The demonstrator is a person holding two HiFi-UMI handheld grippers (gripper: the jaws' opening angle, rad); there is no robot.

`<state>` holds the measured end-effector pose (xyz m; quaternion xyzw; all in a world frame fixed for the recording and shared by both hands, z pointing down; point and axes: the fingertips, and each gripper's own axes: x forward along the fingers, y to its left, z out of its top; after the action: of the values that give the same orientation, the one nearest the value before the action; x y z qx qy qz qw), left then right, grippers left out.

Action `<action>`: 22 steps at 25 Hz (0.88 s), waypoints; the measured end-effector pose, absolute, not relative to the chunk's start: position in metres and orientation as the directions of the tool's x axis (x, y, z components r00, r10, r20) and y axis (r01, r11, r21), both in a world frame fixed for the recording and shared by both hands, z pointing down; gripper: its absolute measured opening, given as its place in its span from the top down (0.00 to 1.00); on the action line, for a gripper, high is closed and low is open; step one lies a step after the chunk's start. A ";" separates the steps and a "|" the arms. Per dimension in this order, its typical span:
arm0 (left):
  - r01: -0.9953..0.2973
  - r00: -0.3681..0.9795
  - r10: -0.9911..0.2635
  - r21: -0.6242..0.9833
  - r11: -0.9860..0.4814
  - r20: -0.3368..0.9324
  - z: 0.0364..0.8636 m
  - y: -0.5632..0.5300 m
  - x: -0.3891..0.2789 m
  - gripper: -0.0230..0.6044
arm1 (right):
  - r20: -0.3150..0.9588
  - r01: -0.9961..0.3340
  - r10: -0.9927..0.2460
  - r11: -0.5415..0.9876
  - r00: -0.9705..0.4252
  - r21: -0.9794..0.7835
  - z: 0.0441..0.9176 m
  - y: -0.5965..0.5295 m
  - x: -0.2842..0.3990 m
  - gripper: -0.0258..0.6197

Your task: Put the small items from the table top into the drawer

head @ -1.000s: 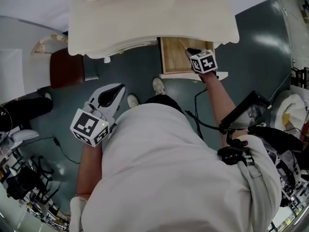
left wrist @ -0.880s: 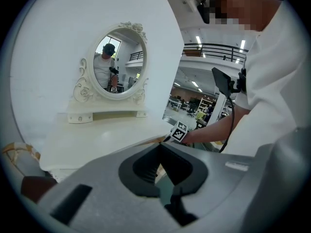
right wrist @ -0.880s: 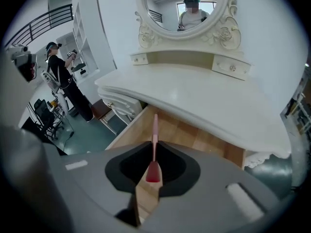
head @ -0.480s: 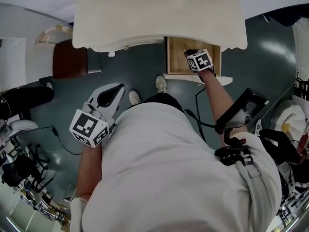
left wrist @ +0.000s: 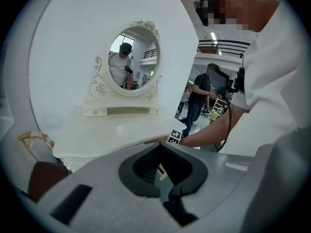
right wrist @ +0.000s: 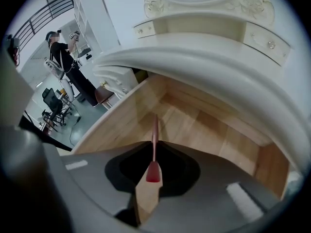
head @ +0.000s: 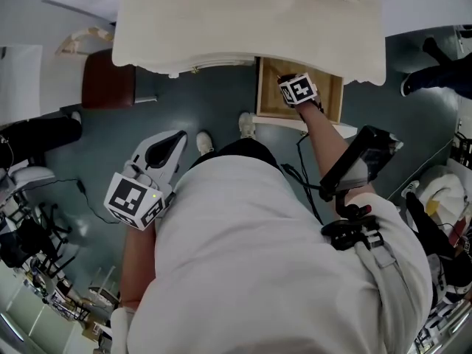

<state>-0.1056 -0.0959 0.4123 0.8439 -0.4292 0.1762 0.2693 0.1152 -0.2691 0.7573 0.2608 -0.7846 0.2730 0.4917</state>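
Note:
A wooden drawer (head: pixel 333 99) stands pulled out under the cream dressing table (head: pixel 243 21). My right gripper (head: pixel 289 80) reaches into it, the marker cube above the drawer's floor. In the right gripper view the right gripper (right wrist: pixel 154 152) is shut on a thin red stick (right wrist: pixel 154 135) that points forward over the bare drawer floor (right wrist: pixel 199 127). My left gripper (head: pixel 177 137) hangs low beside the person's body, away from the table. Its jaws (left wrist: pixel 163 152) look shut with nothing in them. The table top (left wrist: pixel 121 130) shows no small items from here.
An oval mirror (left wrist: pixel 132 62) stands on the table's back. A brown stool (head: pixel 107 91) sits left of the table. The person's shoes (head: pixel 247 126) are by the drawer front. Cables and equipment (head: pixel 29 242) crowd the floor at left. Other people (left wrist: pixel 197 101) stand beyond.
The right gripper has moved deeper into the drawer with the red stick. The left gripper has stayed by the person's side.

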 end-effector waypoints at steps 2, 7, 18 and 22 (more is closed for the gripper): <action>-0.827 0.558 -0.635 0.301 -0.474 0.534 0.411 -0.096 -0.105 0.96 | 0.917 -0.673 -0.129 0.719 -0.378 -0.176 0.763 -0.267 0.114 0.89; -0.838 0.543 -0.640 0.301 -0.456 0.543 0.416 -0.103 -0.103 0.96 | 0.921 -0.661 -0.118 0.730 -0.372 -0.173 0.775 -0.269 0.112 0.89; -0.840 0.539 -0.642 0.298 -0.453 0.546 0.420 -0.106 -0.105 0.96 | 0.924 -0.656 -0.129 0.739 -0.361 -0.153 0.786 -0.267 0.108 0.88; -0.834 0.548 -0.634 0.299 -0.464 0.545 0.416 -0.103 -0.110 0.96 | 0.922 -0.659 -0.133 0.736 -0.363 -0.153 0.781 -0.264 0.106 0.83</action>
<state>-0.1099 -0.1025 0.4157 0.8361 -0.4390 0.1819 0.2743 0.1059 -0.2639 0.7812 0.2528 -0.7834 0.2605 0.5045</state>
